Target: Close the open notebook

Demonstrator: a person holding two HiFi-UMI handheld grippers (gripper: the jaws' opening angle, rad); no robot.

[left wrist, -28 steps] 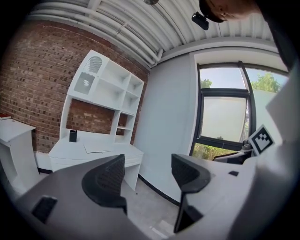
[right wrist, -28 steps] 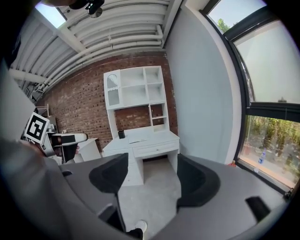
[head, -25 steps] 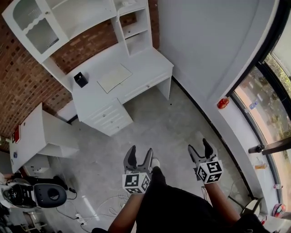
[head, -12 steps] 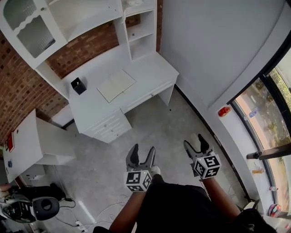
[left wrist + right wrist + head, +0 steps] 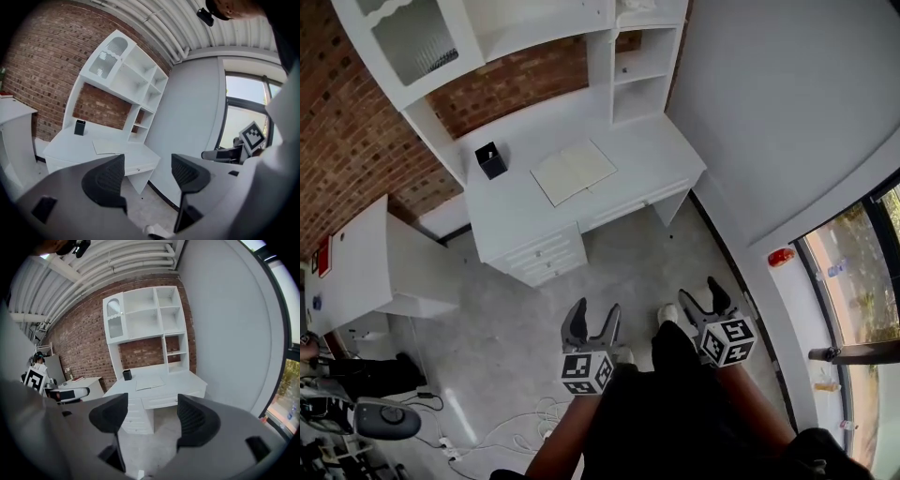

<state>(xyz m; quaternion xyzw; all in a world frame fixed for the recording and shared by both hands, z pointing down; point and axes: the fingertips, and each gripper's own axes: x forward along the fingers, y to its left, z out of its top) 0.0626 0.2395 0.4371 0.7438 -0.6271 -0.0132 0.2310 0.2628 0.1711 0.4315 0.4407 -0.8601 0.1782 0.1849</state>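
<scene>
The open notebook [image 5: 573,172] lies flat with pale pages on the white desk [image 5: 652,155], far ahead of me. It also shows as a thin sheet in the left gripper view [image 5: 108,146] and in the right gripper view [image 5: 150,382]. My left gripper [image 5: 590,324] is held low in front of my body, open and empty. My right gripper [image 5: 704,303] is beside it, also open with nothing between the jaws. Both are far from the desk, over the grey floor.
A black pen cup [image 5: 490,160] stands on the desk left of the notebook. White shelves and a hutch [image 5: 534,28] rise behind it against a brick wall. A lower white side table [image 5: 366,272] stands at left. Cables [image 5: 516,422] lie on the floor.
The view has swung, so the desk and notebook now sit further right and slightly lower in the head view. Both grippers keep the same open pose in front of me.
</scene>
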